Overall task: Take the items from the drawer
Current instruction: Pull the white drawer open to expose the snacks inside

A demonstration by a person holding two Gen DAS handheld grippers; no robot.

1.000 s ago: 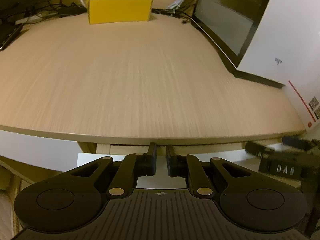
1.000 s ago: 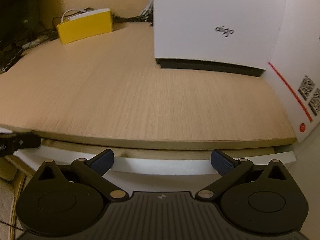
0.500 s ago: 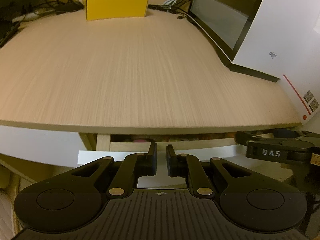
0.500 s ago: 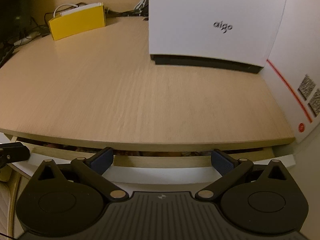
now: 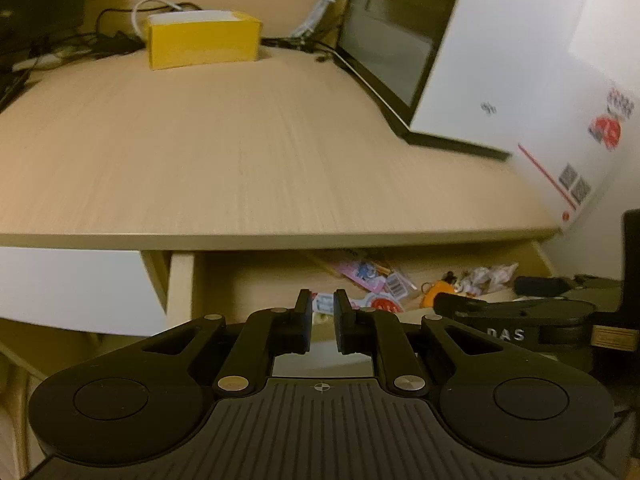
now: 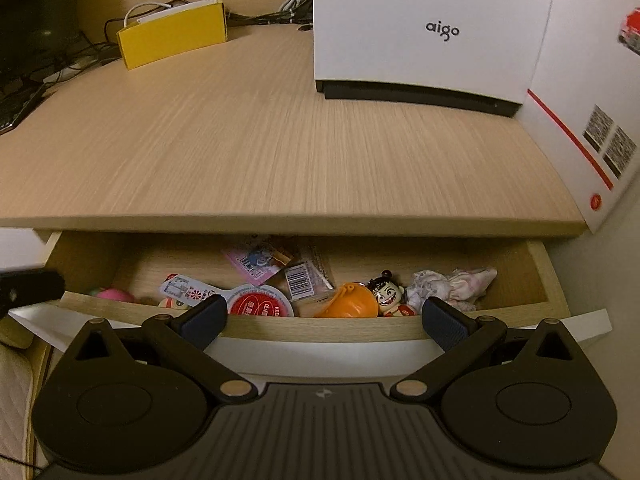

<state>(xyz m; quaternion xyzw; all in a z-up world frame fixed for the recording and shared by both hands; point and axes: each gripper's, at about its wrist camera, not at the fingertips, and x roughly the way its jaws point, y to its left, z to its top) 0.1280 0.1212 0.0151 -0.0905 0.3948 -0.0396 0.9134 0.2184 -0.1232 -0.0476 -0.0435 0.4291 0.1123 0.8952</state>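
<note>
Drawer (image 6: 312,326) open under desk (image 6: 280,152). Left gripper (image 5: 322,312) jaws just opening, narrow gap, nothing between. Right gripper (image 6: 324,318) spread wide, empty, over drawer front.

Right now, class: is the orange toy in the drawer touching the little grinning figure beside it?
Touching. The right wrist view shows the orange toy pressed against the grinning figure, no gap between.

One drawer (image 6: 520,264) stands open under the tabletop (image 6: 280,140), and in it lie one orange pouch (image 6: 352,302), one small figurine (image 6: 390,290), one crumpled floral cloth (image 6: 452,280), one red-lidded round tub (image 6: 258,302), one pink ball (image 6: 114,294) and at least three printed packets. On the tabletop above it stand one yellow box (image 6: 172,34) and one white "aigo" carton (image 6: 424,28).
</note>
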